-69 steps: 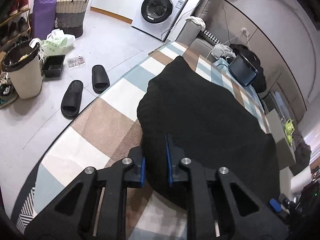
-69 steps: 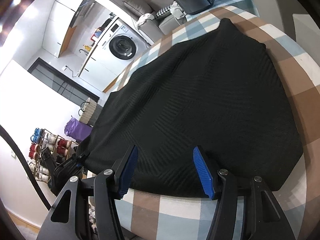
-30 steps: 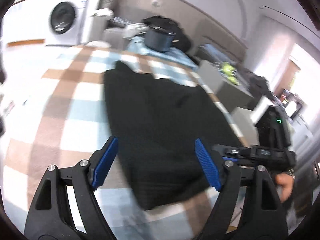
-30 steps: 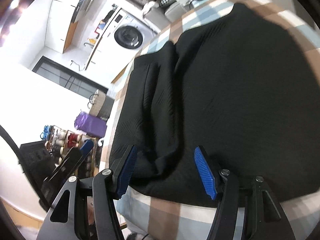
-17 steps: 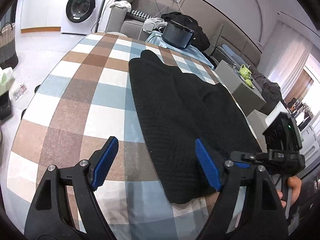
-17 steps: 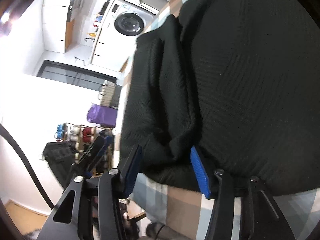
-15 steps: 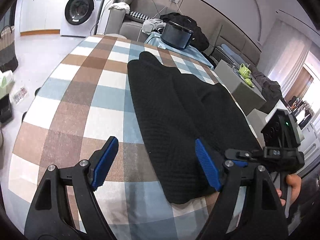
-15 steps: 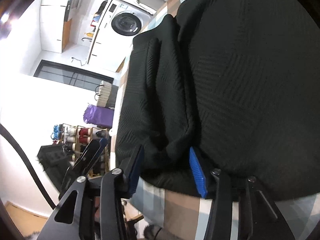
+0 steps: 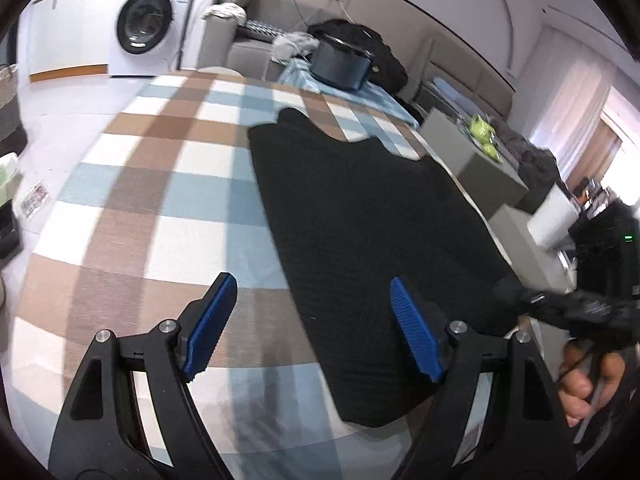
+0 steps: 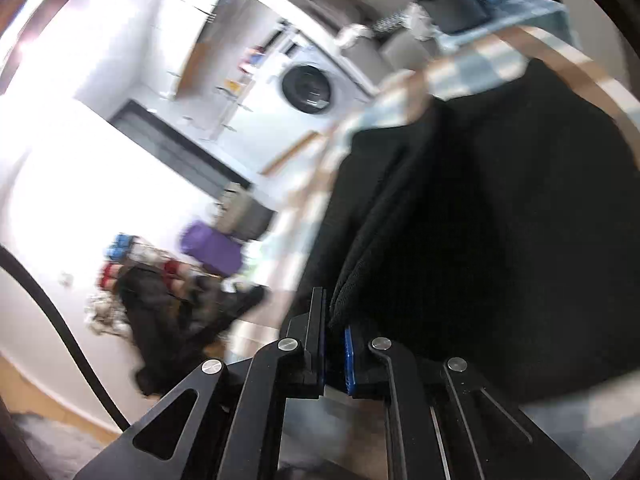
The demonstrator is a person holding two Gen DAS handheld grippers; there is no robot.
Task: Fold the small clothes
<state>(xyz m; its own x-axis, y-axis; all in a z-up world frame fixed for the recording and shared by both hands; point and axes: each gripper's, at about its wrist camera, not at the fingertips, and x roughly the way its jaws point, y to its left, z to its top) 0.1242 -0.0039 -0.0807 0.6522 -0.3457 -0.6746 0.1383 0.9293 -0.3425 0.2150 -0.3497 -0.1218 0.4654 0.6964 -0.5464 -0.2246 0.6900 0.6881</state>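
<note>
The right tongs (image 10: pixel 334 344) are now being clamped on the black knit garment's (image 9: pixel 360 216) near edge — a moment ago apart — while the left tongs (image 9: pixel 312 320) are being held apart above the checked desk (image 9: pixel 132 208); a fold is being started.

The garment (image 9: pixel 368 216) lies on the tablecloth (image 9: pixel 160 184), with the washing machine (image 9: pixel 146 28) behind.

One black garment (image 9: pixel 360 216) lies on one checked surface (image 9: pixel 160 184). Two claws: the left claw (image 9: pixel 312 328) and the right claw (image 10: pixel 334 344). One hand (image 9: pixel 588 380) shows at 4 o'clock in the left view. One washer (image 9: pixel 148 28) stands at 11 o'clock. One dark box (image 9: pixel 340 66) sits at 12 o'clock. One purple bag (image 10: pixel 212 248) shows in the right view.
</note>
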